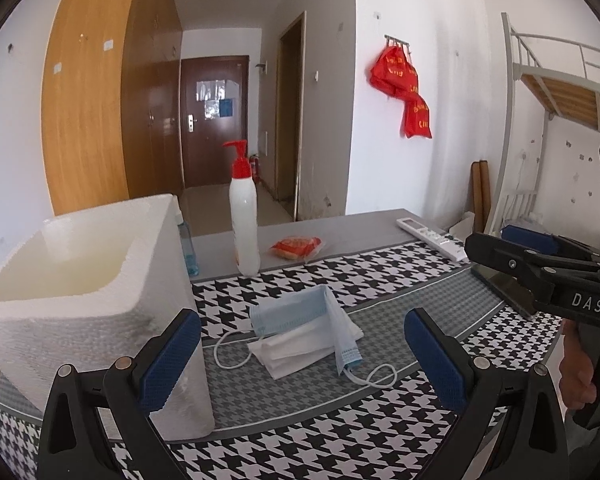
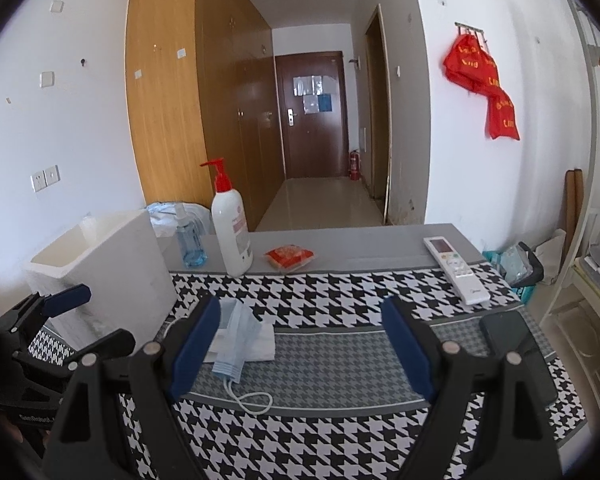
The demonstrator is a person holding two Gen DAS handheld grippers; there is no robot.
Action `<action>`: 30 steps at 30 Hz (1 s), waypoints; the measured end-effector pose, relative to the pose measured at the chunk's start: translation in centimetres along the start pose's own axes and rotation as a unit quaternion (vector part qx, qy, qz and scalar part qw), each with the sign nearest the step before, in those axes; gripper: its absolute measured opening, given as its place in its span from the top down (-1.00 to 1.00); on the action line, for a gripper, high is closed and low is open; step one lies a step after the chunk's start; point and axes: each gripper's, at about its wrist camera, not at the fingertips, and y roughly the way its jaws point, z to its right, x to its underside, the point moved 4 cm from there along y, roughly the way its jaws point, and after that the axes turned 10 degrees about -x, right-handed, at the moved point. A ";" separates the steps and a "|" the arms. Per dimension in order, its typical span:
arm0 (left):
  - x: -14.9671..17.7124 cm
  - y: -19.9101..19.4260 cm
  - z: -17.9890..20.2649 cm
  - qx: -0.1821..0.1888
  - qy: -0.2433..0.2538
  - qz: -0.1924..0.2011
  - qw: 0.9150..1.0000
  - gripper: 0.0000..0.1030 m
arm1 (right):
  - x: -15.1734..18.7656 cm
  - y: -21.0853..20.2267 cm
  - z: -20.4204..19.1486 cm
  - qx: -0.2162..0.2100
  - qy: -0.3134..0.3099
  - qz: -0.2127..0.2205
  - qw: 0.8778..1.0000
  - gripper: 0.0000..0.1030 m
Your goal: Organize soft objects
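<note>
On desk [image 1: 340, 236]: blue mask [image 1: 300, 312] over white tissues [image 1: 288, 352], beside foam box [image 1: 80, 280]. Left gripper [image 1: 304, 344] and right gripper [image 2: 300, 348] jaws spread, empty.

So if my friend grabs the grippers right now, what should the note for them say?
Left hand-held gripper: open, empty, the face mask and folded tissues on the table just ahead of it.
Right hand-held gripper: open, empty, over the houndstooth cloth.
White foam box stands left of the pile.
Done: nothing in the box that I can see.
Left: pick up mask and tissues, tidy them away.
</note>
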 end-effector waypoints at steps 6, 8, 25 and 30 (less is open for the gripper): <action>0.5 1.0 0.1 0.003 -0.004 -0.014 1.000 -0.98 | 0.2 1.1 0.1 -0.004 -0.005 -0.015 1.000 -0.67; 0.8 1.6 0.1 -0.006 -0.010 -0.022 1.000 -0.98 | 0.3 1.6 0.1 -0.004 -0.007 -0.021 1.000 -0.67; 2.5 4.0 0.4 -0.016 -0.013 -0.061 0.998 -0.98 | 1.2 5.9 0.7 -0.018 -0.008 -0.070 0.997 -0.67; 2.9 4.2 0.1 -0.027 -0.021 -0.064 0.997 -0.98 | 1.5 7.2 0.2 -0.025 -0.018 -0.087 0.996 -0.67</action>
